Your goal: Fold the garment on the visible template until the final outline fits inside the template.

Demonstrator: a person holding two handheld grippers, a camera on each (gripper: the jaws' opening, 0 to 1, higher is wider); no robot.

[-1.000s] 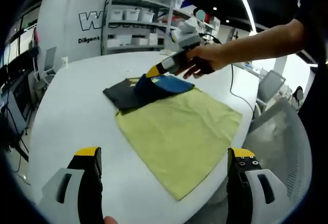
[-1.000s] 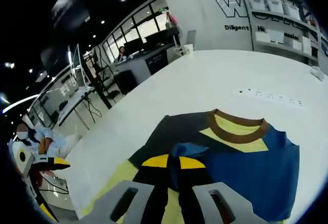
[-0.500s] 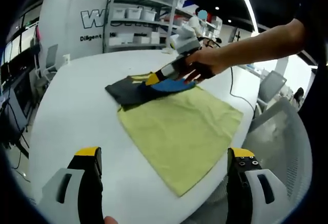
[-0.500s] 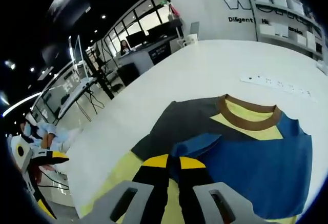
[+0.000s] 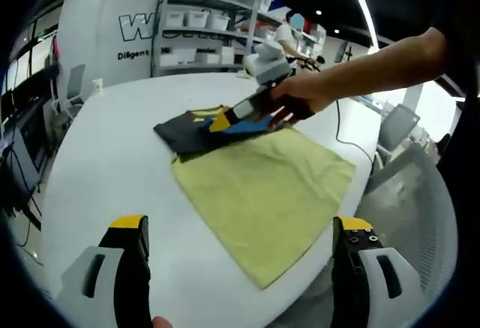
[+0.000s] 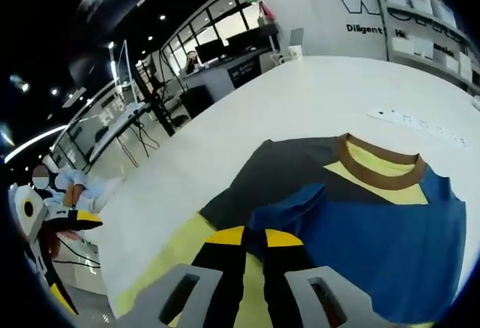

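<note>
1. Left gripper view: our left gripper (image 5: 240, 268) hangs above the near edge of the white bench (image 5: 112, 170), its fingers (image 5: 133, 268) spread wide and holding nothing.
2. Same view: the yellow-green template (image 5: 262, 193) lies flat on the bench. The garment (image 5: 187, 129) sits at the template's far corner, partly on it and partly on bare bench beyond.
3. Same view: the right gripper (image 5: 247, 106) is held in the person's hand (image 5: 300, 97), with its yellow tips down at the garment's blue part.
4. Right gripper view: the right gripper's fingers (image 6: 225, 257) are pressed together on a raised flap of blue cloth, which looks like a sleeve, though we cannot be sure. The garment is dark grey and blue with a brown collar (image 6: 379, 170) over a yellow inner panel.
5. Step in hand, as we judge it: an early fold, with the pinched blue flap to be carried across the body of the garment.
6. Next move: lay the flap flat over the body and let go. The garment then needs shifting fully onto the template; the idle left gripper could pin or pull the far grey edge.
</note>
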